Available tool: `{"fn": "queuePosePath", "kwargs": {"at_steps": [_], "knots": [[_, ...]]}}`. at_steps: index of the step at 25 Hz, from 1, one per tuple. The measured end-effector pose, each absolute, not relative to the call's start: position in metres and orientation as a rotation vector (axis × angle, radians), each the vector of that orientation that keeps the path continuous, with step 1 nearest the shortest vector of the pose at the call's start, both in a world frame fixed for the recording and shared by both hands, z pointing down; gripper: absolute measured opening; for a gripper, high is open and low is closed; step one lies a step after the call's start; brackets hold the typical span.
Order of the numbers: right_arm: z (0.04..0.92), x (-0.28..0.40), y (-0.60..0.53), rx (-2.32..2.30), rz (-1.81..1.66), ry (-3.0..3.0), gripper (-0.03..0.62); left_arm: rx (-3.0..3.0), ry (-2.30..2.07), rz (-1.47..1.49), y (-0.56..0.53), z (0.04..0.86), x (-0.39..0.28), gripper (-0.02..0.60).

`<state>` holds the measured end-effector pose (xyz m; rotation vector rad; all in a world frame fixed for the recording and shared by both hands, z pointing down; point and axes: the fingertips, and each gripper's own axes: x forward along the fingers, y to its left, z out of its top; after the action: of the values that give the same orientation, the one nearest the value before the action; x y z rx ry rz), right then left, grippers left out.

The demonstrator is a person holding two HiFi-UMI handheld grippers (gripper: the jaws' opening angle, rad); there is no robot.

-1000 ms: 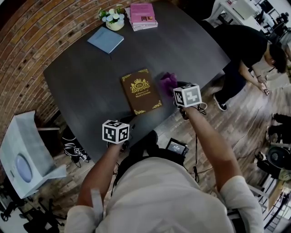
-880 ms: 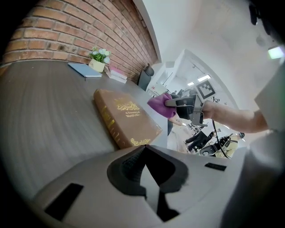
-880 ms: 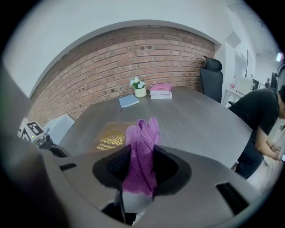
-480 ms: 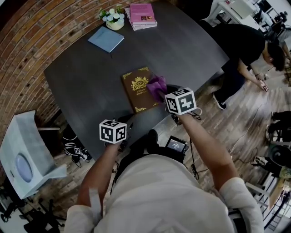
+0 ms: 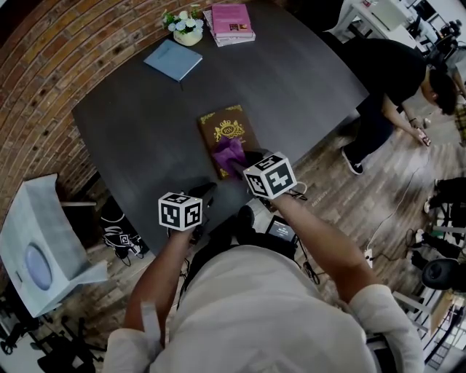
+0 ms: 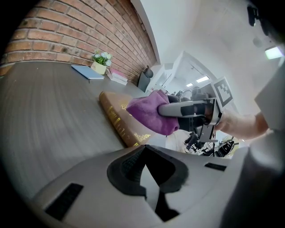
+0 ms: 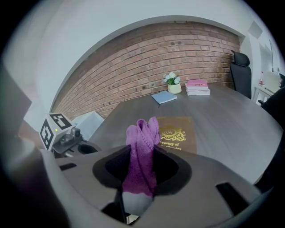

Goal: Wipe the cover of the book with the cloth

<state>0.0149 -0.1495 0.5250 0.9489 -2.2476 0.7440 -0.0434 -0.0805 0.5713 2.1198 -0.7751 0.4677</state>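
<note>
A brown book point(image 5: 227, 131) with gold ornament lies flat on the dark table point(image 5: 131, 131). My right gripper point(image 5: 237, 162) is shut on a purple cloth point(image 5: 228, 154), which rests over the near end of the cover. In the right gripper view the cloth point(image 7: 141, 151) stands bunched between the jaws, with the book point(image 7: 179, 133) just beyond. My left gripper point(image 5: 204, 194) is shut and holds nothing, near the table's front edge, left of the book. From the left gripper view, the cloth point(image 6: 149, 116) overhangs the book point(image 6: 120, 124) spine.
At the far side of the table lie a blue book point(image 5: 172, 60), a stack of pink books point(image 5: 233, 22) and a small flower pot point(image 5: 186, 28). A person point(image 5: 393, 80) stands off the table's right corner. A white box point(image 5: 36, 240) sits on the floor at left.
My right gripper has carried the cloth leftward, from beside the book's right edge onto the near part of its cover. The left gripper has stayed in place.
</note>
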Motion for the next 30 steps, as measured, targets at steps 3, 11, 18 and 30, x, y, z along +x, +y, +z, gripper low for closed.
{"fn": "queuePosePath", "kwargs": {"at_steps": [3, 11, 18, 30], "knots": [[0.533, -0.001, -0.141, 0.902, 0.748, -2.257, 0.143, 2.116, -0.773, 0.47, -0.079, 0.572, -0.046, 0.008], [0.565, 0.001, -0.13, 0.888, 0.77, -2.184, 0.143, 2.115, -0.76, 0.475, -0.082, 0.572, -0.05, 0.008], [0.565, 0.011, -0.132, 0.916, 0.776, -2.177, 0.143, 2.115, -0.743, 0.481, -0.085, 0.574, -0.046, 0.006], [0.565, 0.043, -0.137, 0.977, 0.769, -2.154, 0.143, 2.111, -0.733, 0.461, -0.087, 0.572, -0.035, 0.008]]}}
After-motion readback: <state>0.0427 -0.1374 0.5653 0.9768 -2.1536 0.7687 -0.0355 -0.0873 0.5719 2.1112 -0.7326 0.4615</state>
